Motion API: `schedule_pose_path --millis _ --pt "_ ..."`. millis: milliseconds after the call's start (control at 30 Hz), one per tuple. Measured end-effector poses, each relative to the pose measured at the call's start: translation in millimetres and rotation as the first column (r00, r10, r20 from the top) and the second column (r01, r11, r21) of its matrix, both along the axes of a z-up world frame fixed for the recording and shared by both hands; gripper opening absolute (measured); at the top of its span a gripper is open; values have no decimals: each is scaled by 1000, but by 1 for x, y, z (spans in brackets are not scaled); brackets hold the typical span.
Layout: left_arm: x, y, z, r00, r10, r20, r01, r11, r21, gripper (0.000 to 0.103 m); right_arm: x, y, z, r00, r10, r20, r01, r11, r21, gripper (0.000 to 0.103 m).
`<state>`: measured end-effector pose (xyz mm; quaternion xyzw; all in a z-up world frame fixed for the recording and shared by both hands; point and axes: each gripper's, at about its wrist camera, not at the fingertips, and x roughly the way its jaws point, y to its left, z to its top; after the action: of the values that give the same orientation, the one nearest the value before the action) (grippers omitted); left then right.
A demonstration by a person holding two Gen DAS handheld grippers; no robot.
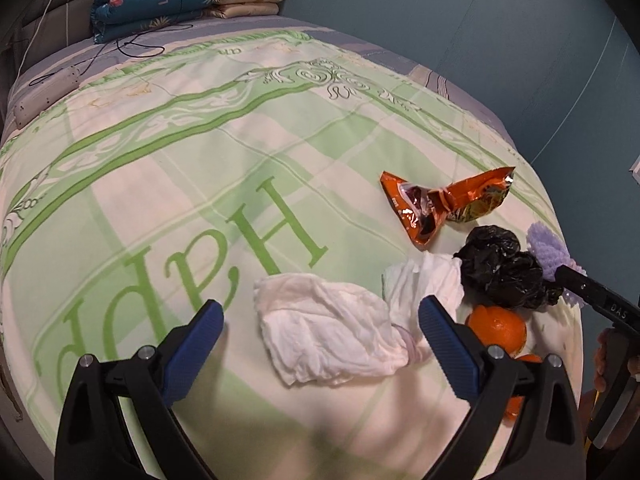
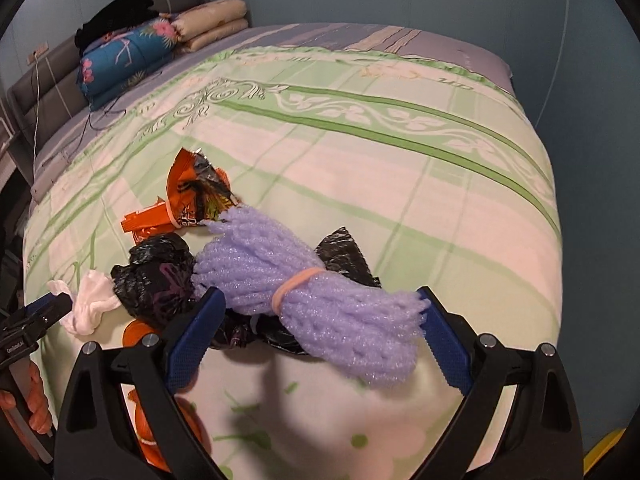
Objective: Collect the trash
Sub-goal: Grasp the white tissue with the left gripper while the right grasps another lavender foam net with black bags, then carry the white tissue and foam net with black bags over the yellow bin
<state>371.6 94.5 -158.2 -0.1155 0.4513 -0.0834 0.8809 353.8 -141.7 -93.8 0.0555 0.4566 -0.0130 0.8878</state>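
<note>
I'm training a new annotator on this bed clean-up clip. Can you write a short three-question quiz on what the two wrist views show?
1. True or false: the left hand-held gripper is shut on the white tissue.
2. Which item lies between the open fingers of the right hand-held gripper? A) the orange snack wrapper B) the purple foam net C) the orange peel
3. Fill in: the purple foam net is bound by a ____ rubber band.

Key: 1 false, its jaws are open with the tissue between them; 2 B; 3 pink.
</note>
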Motion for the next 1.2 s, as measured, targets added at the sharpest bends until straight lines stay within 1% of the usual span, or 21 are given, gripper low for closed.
schedule_pose_path --millis 100,200,333,367,400,433,467,500,533,567,600,667,700,800,933,1033,1200 --pt "7 -6 -7 1000 -13 -17 13 1000 2 90 11 8 -8 999 21 -31 -21 1000 0 91" --pt "11 -12 -11 1000 -19 -20 19 1000 19 84 22 17 -17 997 36 -62 -38 999 -26 89" --pt "17 -15 -14 999 -24 -25 25 999 39 72 33 30 -23 994 67 -86 -71 996 -52 84" --pt "18 -15 -16 999 -23 -25 25 998 52 67 36 33 -23 993 75 -87 -80 995 -62 78" --pt "18 -17 -16 999 -22 -24 24 997 69 64 38 37 -22 993 83 -88 -90 993 -72 65" --pt "18 -19 -17 1000 -24 -18 25 995 92 58 40 40 -22 992 91 -93 -99 992 -85 58" --pt "17 -20 -17 1000 -27 -12 28 994 106 51 42 44 -24 990 97 -103 -107 990 -93 46" --pt "16 -21 -17 1000 -28 -7 29 993 111 48 44 47 -26 988 104 -113 -114 989 -93 42" --pt "16 -20 -17 1000 -29 -5 30 993 113 41 45 50 -28 987 108 -123 -121 988 -100 41" --pt "15 -21 -17 1000 -29 -2 29 993 118 36 44 53 -28 986 109 -124 -123 986 -111 36" --pt "15 -21 -16 1000 -30 1 30 992 119 33 44 54 -29 987 109 -120 -124 984 -125 30" --pt "13 -21 -15 999 -31 5 31 993 114 23 43 56 -29 987 109 -115 -124 983 -136 28" --pt "12 -20 -14 1000 -26 11 25 993 113 21 42 57 -29 987 112 -115 -128 982 -138 27" --pt "8 -15 -8 1000 -15 16 14 998 62 18 37 55 -25 988 116 -102 -129 983 -133 26" --pt "-1 -16 3 999 -25 39 23 998 61 18 28 47 -14 990 110 -87 -117 990 -78 26" --pt "-9 -13 13 998 -24 53 21 998 52 18 17 42 1 993 105 -53 -108 992 -66 25" --pt "-24 -10 25 997 -17 72 13 999 48 18 -6 32 26 994 110 -22 -110 994 -5 26"
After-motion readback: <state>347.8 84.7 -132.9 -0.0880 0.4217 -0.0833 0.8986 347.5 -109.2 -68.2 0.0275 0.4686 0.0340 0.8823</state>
